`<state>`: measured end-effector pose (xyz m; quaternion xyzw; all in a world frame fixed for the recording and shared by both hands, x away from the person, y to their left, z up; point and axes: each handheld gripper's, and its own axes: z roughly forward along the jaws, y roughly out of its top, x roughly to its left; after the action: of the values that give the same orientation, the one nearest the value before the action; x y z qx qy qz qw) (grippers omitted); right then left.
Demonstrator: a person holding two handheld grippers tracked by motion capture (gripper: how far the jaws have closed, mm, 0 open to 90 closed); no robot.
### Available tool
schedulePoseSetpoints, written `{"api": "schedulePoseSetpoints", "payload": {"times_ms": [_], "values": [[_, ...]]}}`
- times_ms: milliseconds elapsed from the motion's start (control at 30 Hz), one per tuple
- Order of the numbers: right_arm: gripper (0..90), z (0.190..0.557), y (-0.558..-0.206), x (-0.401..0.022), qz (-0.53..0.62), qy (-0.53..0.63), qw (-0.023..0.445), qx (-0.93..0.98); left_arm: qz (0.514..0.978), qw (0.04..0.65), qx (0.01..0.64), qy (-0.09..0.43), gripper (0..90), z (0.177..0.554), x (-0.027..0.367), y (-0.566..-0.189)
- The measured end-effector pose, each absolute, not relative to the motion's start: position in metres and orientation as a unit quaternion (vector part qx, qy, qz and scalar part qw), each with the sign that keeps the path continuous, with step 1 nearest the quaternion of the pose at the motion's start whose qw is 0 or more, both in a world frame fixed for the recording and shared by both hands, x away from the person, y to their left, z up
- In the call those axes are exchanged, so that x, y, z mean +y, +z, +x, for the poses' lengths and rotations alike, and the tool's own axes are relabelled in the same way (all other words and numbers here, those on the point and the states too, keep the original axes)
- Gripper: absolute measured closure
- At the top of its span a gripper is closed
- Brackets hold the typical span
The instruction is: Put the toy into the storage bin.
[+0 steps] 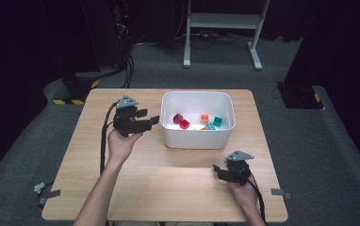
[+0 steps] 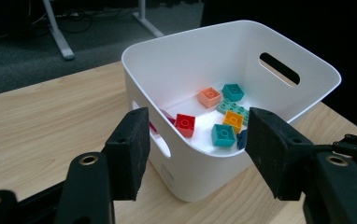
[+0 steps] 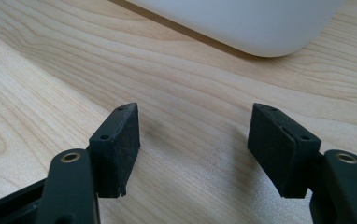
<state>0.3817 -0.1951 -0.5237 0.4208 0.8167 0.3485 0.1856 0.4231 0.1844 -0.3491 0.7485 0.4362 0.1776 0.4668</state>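
White bin (image 1: pixel 198 136) seen in middle of wooden table (image 1: pixel 168 183), small bricks inside: red brick (image 2: pixel 185 125), orange brick (image 2: pixel 209 97), teal brick (image 2: pixel 223 135). Left gripper (image 1: pixel 143 123) held just left of bin, raised, pointed at bin wall, jaws apart, nothing held. Right gripper (image 1: pixel 218 170) kept low near bin's front right corner, jaws wide apart, nothing between.

1. The left gripper (image 1: pixel 143 123) is held in the left hand (image 1: pixel 121 143), raised at the far left, jaws apart and empty.
2. The right gripper (image 1: pixel 219 170) sits low at the near right, jaws apart and empty.
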Motion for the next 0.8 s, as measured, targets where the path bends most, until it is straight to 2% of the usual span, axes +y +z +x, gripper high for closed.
{"api": "schedulePoseSetpoints", "payload": {"times_ms": [800], "values": [[34.3, 0.382, -0.524, -0.195, 0.421, 0.349, 0.186, 0.817, 0.739, 0.472, 0.443, 0.187, 40.0, 0.406, 0.207, -0.350]]}}
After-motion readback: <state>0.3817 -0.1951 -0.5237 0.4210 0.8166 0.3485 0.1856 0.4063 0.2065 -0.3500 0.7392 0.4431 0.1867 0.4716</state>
